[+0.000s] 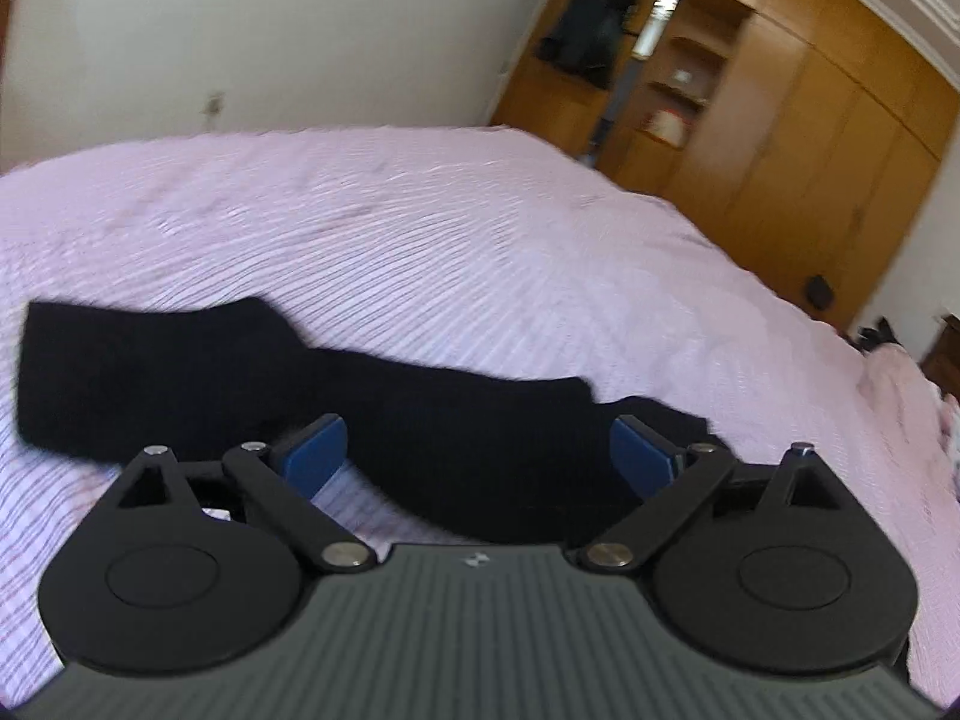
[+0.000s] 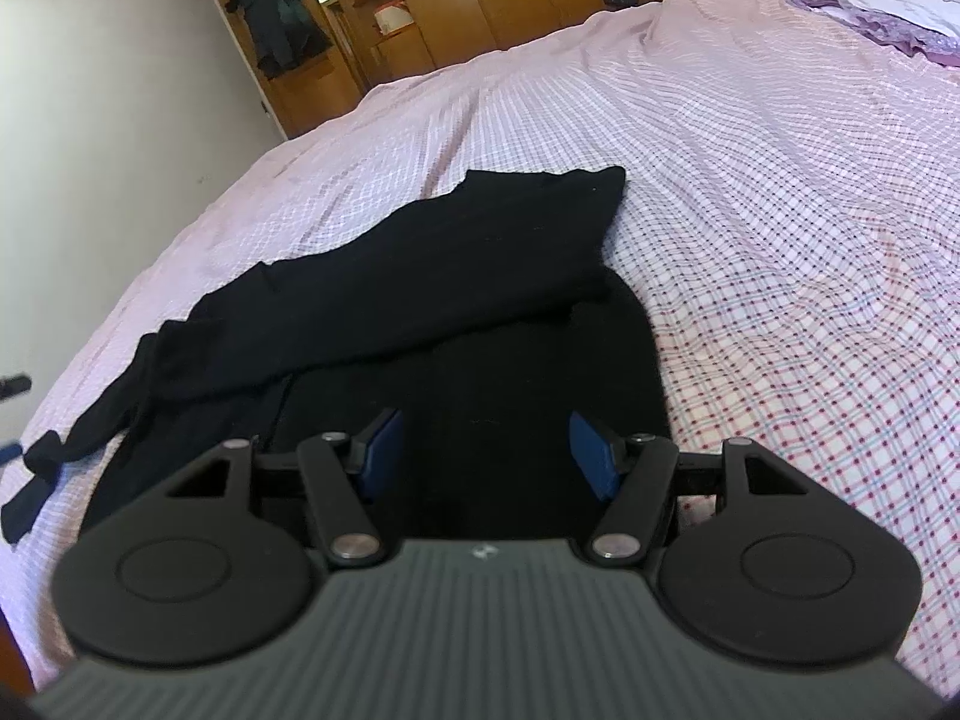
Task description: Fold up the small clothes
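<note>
Pink checked bed, wooden wardrobes behind, one black garment half folded.

Across the bed [image 2: 780, 210] lay the black garment [image 2: 420, 276], which in the right wrist view ran its long axis from the lower left of the frame up toward the centre, a folded-over layer on top. My right hand-held gripper [image 2: 486, 450] sat directly over its near end, jaws partly spread with cloth below them but nothing pinched. My left hand-held gripper [image 1: 480, 450] stood spread wide and empty, the garment just ahead of it, stretching from middle left to the lower centre of that frame. I judged the right the nearer one for the next fold. No brand or writing was legible; a small pale mark on each gripper body was too small to read.
</note>
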Demonstrator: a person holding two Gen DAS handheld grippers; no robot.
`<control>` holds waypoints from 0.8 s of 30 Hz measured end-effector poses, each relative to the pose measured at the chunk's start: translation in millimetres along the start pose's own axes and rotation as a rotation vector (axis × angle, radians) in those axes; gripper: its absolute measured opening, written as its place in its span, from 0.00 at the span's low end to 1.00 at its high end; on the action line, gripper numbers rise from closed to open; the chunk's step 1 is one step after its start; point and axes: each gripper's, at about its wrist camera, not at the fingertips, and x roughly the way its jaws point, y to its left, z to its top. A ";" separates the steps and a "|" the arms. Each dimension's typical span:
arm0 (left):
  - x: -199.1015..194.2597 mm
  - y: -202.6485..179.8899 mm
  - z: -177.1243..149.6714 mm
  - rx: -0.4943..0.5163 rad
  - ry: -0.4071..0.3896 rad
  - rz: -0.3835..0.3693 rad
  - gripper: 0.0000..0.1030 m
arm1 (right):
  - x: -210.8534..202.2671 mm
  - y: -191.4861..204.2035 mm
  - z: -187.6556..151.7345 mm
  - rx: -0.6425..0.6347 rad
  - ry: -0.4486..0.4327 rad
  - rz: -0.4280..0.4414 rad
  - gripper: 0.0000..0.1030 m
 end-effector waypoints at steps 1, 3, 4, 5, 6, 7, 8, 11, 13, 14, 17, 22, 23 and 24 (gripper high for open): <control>2.1 5.1 -1.7 -0.027 0.010 0.015 0.97 | 0.4 -0.7 -0.2 0.004 0.001 0.000 0.62; 10.2 19.6 -4.9 -0.089 0.036 0.030 0.98 | 1.7 -1.5 -1.0 0.010 0.002 -0.002 0.62; 14.3 24.9 -6.4 -0.124 0.051 0.028 0.98 | 2.2 -1.7 -1.7 0.012 0.003 -0.005 0.62; 19.6 29.7 -6.4 -0.154 0.059 0.030 0.98 | 2.3 -1.7 -2.4 0.013 0.003 -0.008 0.62; 26.9 35.7 -6.2 -0.175 0.062 0.028 0.98 | 2.9 -0.8 -2.9 0.011 0.003 -0.012 0.63; 35.3 42.2 -4.5 -0.186 0.063 0.020 0.98 | 3.7 0.8 -2.9 0.007 0.005 -0.016 0.64; 43.7 45.1 -3.6 -0.187 0.069 0.012 0.98 | 4.0 2.4 -3.1 0.003 0.006 -0.018 0.65; 69.5 51.4 -0.1 -0.183 0.089 0.033 0.98 | 3.4 6.9 -2.3 -0.012 0.008 -0.031 0.65; 81.0 55.3 1.7 -0.184 0.080 0.056 0.98 | 2.7 8.2 -2.1 -0.012 0.007 -0.039 0.65; 84.7 56.4 3.2 -0.181 0.065 0.063 0.98 | 2.5 8.4 -2.0 -0.011 0.006 -0.041 0.65; 92.5 54.3 7.6 -0.134 0.042 0.039 0.93 | 2.5 8.7 -1.6 -0.014 0.007 -0.045 0.65; 91.1 45.9 15.3 -0.042 0.032 0.039 0.19 | 4.2 9.6 -0.8 -0.022 0.008 -0.053 0.65; 89.4 47.1 17.1 -0.047 0.029 0.029 0.16 | 4.4 10.2 -1.1 -0.024 0.008 -0.054 0.65; 85.9 47.4 19.2 -0.048 0.018 0.021 0.14 | 4.7 10.7 -1.4 -0.026 0.008 -0.054 0.65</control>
